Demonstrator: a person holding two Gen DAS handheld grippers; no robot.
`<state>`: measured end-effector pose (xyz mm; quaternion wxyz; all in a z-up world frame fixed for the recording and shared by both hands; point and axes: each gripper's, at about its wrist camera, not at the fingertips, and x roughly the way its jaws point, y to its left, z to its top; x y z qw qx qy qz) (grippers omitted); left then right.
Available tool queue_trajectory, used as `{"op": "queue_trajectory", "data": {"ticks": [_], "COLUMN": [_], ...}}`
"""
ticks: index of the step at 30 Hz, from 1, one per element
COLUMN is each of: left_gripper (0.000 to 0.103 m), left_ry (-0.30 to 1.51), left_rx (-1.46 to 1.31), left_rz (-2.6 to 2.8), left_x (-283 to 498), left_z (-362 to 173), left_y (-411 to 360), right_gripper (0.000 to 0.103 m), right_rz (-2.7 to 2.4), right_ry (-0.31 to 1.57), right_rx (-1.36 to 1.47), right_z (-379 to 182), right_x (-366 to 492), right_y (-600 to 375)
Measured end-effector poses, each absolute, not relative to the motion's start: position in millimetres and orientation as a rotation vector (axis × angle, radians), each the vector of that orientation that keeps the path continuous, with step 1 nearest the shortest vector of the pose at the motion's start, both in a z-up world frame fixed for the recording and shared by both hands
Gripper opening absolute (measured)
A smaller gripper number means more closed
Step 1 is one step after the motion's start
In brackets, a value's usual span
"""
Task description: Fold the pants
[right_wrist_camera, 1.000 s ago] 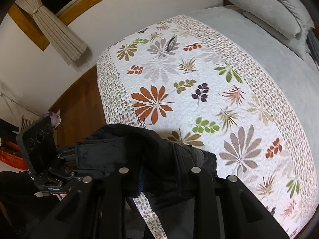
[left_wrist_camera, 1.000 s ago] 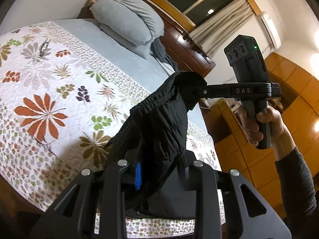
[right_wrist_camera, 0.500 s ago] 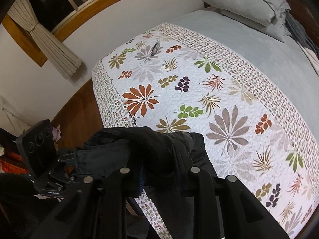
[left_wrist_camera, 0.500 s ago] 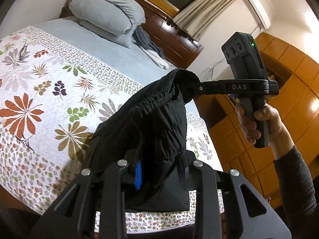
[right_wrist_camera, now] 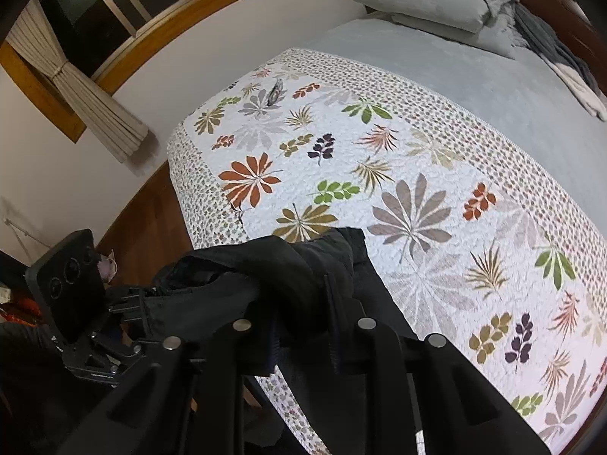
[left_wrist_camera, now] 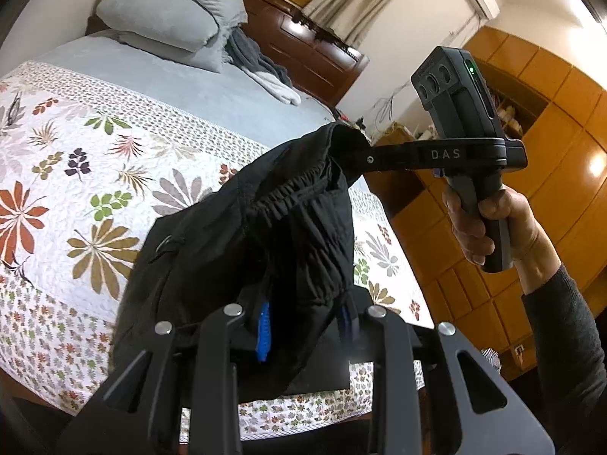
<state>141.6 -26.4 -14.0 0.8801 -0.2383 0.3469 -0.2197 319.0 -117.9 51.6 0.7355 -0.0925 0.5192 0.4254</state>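
Observation:
Black pants (left_wrist_camera: pixel 273 235) with an elastic waistband hang in the air above the near edge of the bed. My left gripper (left_wrist_camera: pixel 303 322) is shut on one part of the waistband. My right gripper (left_wrist_camera: pixel 353 151) shows in the left wrist view, shut on the other end of the waistband, up and to the right. In the right wrist view the pants (right_wrist_camera: pixel 265 284) bunch over my right gripper (right_wrist_camera: pixel 303 337), and my left gripper (right_wrist_camera: pixel 148 311) holds them at the lower left. The legs hang below, mostly hidden.
The bed has a white floral quilt (right_wrist_camera: pixel 398 197) and a grey sheet (left_wrist_camera: pixel 212 94). Grey pillows (left_wrist_camera: pixel 170 26) and crumpled clothes (left_wrist_camera: pixel 261 72) lie by the wooden headboard. Orange wooden cabinets (left_wrist_camera: pixel 550 197) stand to the right. A curtained window (right_wrist_camera: pixel 87 38) is on the far wall.
Both grippers have carried the pants toward the right along the bed's near edge; the pillows and headboard have come more into view. Both grips are unchanged.

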Motion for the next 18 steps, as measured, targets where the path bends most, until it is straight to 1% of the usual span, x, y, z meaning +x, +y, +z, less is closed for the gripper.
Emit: {"op": "queue_trajectory", "data": {"ticks": [18], "left_gripper": [0.026], "left_ry": [0.853], "left_rx": [-0.335], "left_rz": [-0.494], "left_x": [161], "left_z": [-63], "left_y": [-118], "right_gripper": [0.019], "right_rz": [0.929], "right_ry": [1.174], "right_rx": [-0.023], "right_z": [-32], "right_x": [321], "right_y": [-228]}}
